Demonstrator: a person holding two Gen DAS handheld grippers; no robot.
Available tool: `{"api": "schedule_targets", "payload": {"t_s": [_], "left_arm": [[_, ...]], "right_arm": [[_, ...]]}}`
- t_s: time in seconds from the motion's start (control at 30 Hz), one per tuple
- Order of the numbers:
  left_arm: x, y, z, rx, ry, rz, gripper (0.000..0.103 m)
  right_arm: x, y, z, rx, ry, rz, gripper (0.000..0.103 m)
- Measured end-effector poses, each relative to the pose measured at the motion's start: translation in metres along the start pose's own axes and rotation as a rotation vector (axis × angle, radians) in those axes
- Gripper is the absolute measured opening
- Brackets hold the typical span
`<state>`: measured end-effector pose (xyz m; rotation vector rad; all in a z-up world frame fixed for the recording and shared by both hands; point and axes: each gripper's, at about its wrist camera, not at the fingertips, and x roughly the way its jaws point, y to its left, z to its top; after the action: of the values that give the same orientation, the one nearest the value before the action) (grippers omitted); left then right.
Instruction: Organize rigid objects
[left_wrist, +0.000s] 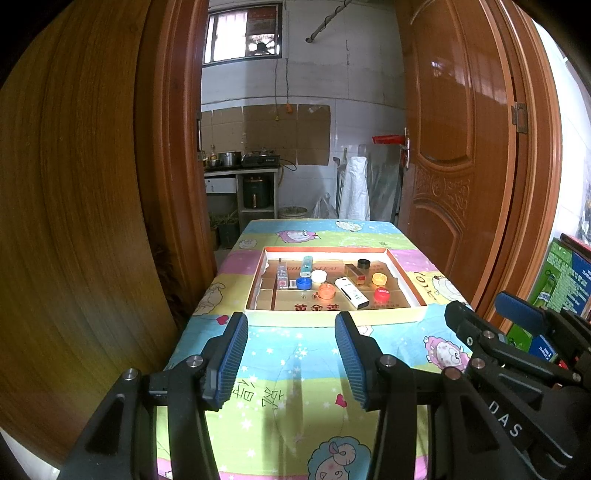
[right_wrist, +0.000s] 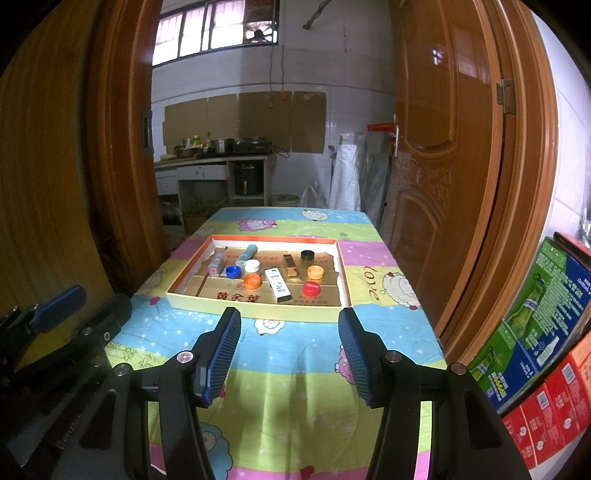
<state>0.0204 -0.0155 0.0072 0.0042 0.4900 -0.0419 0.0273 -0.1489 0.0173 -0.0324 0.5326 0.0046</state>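
A shallow cardboard tray (left_wrist: 332, 318) (right_wrist: 258, 309) lies mid-table on the cartoon tablecloth. In it lie a white stick-shaped device (left_wrist: 351, 292) (right_wrist: 277, 284), a gold box (left_wrist: 355, 274), a teal lighter (left_wrist: 306, 266), a clear lighter (left_wrist: 282, 277) and several bottle caps: red (left_wrist: 382, 294), orange (left_wrist: 326, 291), blue (left_wrist: 304, 283), white (left_wrist: 319, 275), yellow (left_wrist: 379, 278), black (left_wrist: 364, 263). My left gripper (left_wrist: 291, 317) (right_wrist: 90, 304) hovers open just short of the tray's near wall, nothing between its blue pads. To its right, my right gripper (right_wrist: 290, 314) (left_wrist: 487, 314) is open and empty too.
Brown wooden doors (left_wrist: 92, 221) (right_wrist: 461, 166) flank the table closely on both sides. Stacked printed cartons (right_wrist: 535, 332) stand at the right. Beyond the table's far edge is a tiled kitchen with a counter (right_wrist: 207, 162) holding pots and a white sack (left_wrist: 354, 188).
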Motion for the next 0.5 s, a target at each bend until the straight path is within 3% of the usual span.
{"api": "schedule_targets", "payload": {"t_s": [0.5], "left_arm": [[-0.0001, 0.0000, 0.0001, 0.001, -0.002, 0.001, 0.049]], "right_arm": [[-0.0004, 0.0003, 0.0001, 0.000, 0.000, 0.000, 0.057]]}}
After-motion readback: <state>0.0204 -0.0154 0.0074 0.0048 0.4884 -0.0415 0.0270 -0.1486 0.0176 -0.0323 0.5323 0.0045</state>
